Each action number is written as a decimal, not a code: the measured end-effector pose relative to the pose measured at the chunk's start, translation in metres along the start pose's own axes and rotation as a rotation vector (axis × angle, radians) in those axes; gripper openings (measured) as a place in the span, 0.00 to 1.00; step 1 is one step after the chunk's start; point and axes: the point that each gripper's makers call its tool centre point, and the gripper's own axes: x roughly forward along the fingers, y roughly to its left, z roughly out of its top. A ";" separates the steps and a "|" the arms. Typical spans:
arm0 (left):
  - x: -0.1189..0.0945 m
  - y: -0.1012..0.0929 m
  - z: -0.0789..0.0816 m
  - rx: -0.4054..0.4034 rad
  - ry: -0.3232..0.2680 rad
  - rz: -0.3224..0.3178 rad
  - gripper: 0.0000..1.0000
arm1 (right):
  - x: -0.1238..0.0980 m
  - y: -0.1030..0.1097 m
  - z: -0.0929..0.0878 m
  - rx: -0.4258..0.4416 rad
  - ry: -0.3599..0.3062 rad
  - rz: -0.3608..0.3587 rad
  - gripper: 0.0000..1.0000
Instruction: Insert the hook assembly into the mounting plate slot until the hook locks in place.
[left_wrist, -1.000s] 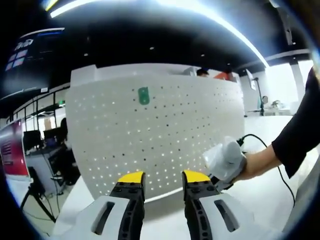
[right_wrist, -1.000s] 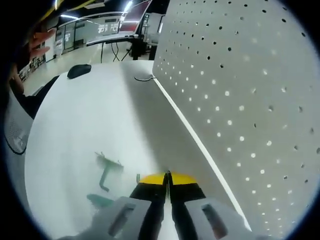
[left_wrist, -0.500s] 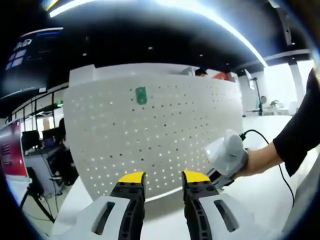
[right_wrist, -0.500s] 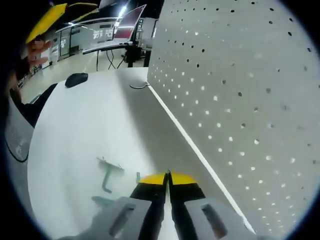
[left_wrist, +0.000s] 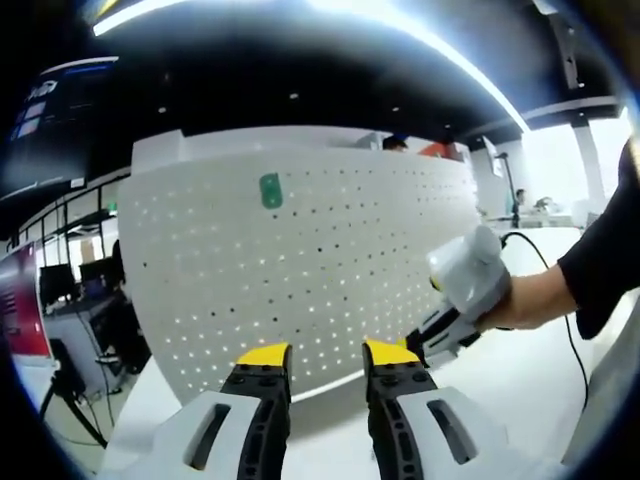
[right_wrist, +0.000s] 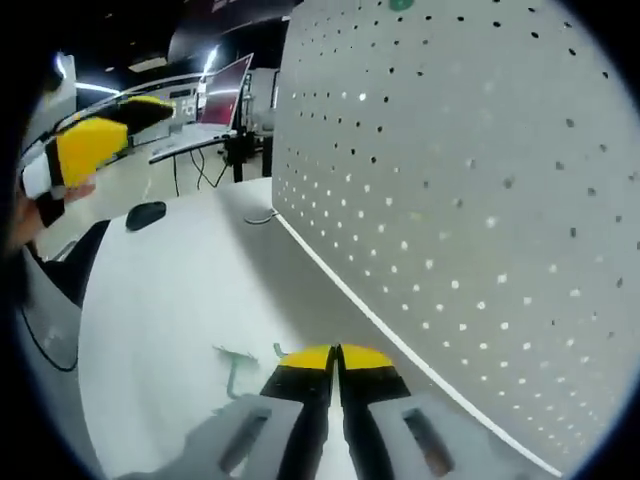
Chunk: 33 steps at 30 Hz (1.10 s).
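No readable text. Screen (left_wrist: 40, 100) at far left of the left gripper view shows pale marks, too blurred. Green tag (left_wrist: 270, 190) on pegboard (left_wrist: 330, 270): no legible print.

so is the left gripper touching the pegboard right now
Apart. The left gripper view shows the open left gripper short of the pegboard, with bare table between.

The left gripper view faced the pegboard (left_wrist: 300, 270) squarely from a little way off; the right gripper view ran along it closely (low over the table (right_wrist: 170, 300)).
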 end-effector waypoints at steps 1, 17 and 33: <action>0.000 0.000 0.000 0.001 0.000 -0.001 0.29 | -0.002 0.000 0.003 0.005 -0.010 -0.002 0.00; 0.001 -0.010 -0.004 0.024 0.013 -0.030 0.29 | -0.038 0.020 0.058 0.112 -0.181 0.021 0.00; 0.002 -0.018 -0.004 0.029 0.007 -0.061 0.27 | -0.060 0.042 0.087 0.135 -0.256 0.065 0.00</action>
